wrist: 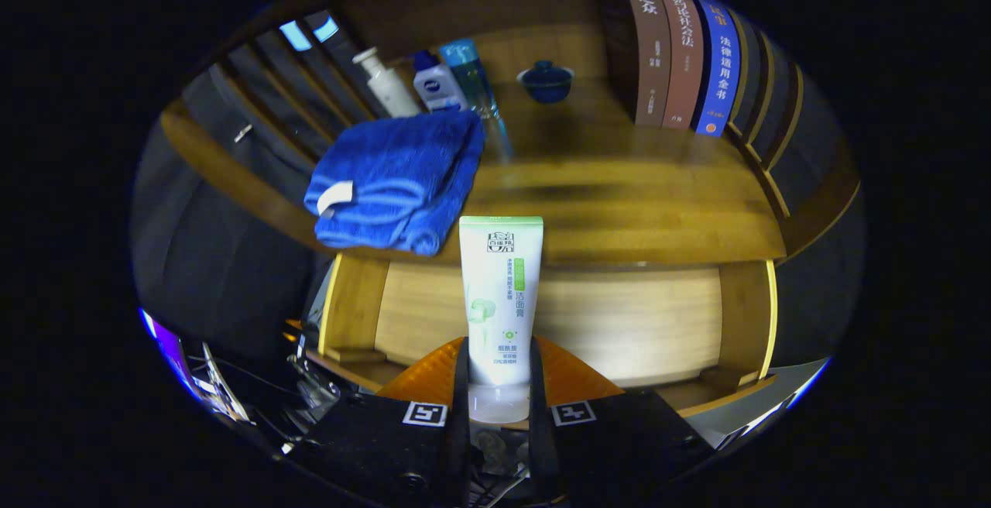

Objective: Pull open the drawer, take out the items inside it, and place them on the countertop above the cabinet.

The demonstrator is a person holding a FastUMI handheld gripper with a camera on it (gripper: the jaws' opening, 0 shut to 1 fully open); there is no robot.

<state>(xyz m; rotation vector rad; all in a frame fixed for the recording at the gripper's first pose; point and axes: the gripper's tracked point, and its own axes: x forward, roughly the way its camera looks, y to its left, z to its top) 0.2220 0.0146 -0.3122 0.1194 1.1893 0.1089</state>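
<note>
Hand-held gripper (499, 403) clamped on white tube (500, 314), both fingers pressing its lower end; tube upright, cap down, flat crimped end up. Open drawer (557, 322) just behind tube, pale wood interior visible. Desk (635, 214) above drawer. Folded blue towel (399, 183) on desk, overhanging front edge beside tube's top. Beyond towel: three bottles (437, 86) by back wall, small blue lidded cup (546, 80), upright books (685, 55) further along.
</note>
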